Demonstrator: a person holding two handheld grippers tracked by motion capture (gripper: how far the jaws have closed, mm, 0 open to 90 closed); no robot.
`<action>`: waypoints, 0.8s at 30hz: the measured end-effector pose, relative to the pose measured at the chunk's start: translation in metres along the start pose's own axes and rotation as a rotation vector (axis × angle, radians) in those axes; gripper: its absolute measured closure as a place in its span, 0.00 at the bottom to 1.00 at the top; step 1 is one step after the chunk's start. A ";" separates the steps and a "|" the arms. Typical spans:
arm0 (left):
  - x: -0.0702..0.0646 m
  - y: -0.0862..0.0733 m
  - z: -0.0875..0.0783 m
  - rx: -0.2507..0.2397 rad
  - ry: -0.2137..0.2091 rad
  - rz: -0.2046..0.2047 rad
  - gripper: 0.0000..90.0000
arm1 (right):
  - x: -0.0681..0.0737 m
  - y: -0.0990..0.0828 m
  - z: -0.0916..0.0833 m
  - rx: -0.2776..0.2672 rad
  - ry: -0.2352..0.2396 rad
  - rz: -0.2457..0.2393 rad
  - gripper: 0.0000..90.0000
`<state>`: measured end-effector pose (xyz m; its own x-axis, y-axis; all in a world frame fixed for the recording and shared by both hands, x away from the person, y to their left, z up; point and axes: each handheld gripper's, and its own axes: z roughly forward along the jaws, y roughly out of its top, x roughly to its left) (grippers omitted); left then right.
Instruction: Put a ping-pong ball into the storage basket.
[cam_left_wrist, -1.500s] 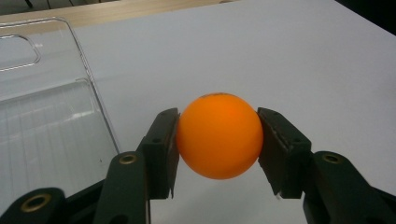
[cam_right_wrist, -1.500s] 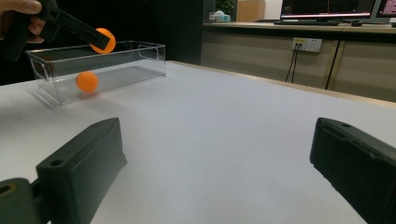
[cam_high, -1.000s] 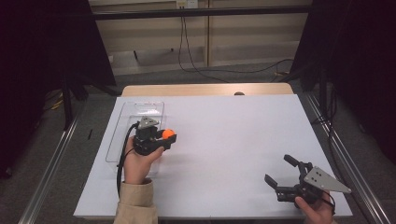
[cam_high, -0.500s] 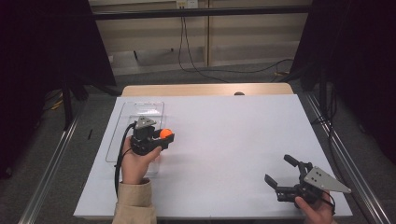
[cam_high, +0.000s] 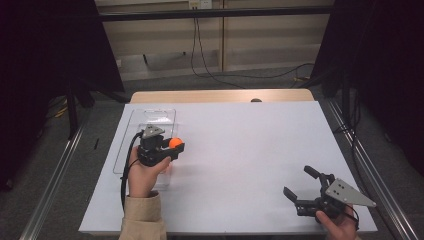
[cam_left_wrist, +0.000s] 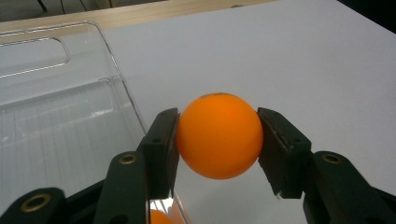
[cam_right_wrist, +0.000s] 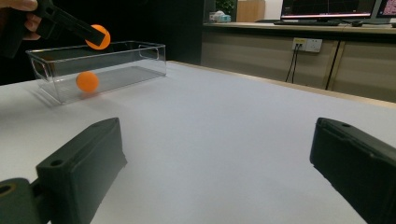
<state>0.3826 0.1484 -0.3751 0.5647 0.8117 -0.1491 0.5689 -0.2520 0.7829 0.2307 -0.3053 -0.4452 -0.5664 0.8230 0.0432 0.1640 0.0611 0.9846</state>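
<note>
Nothing has moved: left gripper (cam_left_wrist: 218, 140) stays clamped on the orange ball (cam_left_wrist: 218, 135) beside the clear box (cam_left_wrist: 56, 116); right gripper (cam_high: 306, 186) gapes empty.

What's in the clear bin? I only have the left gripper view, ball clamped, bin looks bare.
Observer: One orange ball already lies in the clear bin, near the end closest to the person.
Operator: Is the held ball over the bin?
Observer: At its rim. The left hand-held gripper holds the clamped ball above the bin's right wall.
Operator: Right hand-held gripper?
Observer: The right hand-held gripper is open, with nothing between its jaws, at the table's near right corner.
</note>
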 end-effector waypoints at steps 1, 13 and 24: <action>0.000 0.000 0.000 -0.001 -0.001 0.001 0.57 | 0.000 0.000 0.000 0.000 0.001 0.000 0.03; 0.004 -0.001 -0.003 -0.007 0.009 -0.002 0.57 | 0.000 0.000 0.000 0.000 0.000 0.000 0.03; 0.007 -0.001 -0.005 -0.009 0.018 0.002 0.57 | 0.000 0.000 0.000 0.000 0.001 0.000 0.03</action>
<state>0.3828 0.1569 -0.3742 0.5547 0.8207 -0.1371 0.5628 -0.2487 0.7883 0.2308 -0.3054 -0.4452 -0.5669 0.8227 0.0436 0.1640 0.0609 0.9846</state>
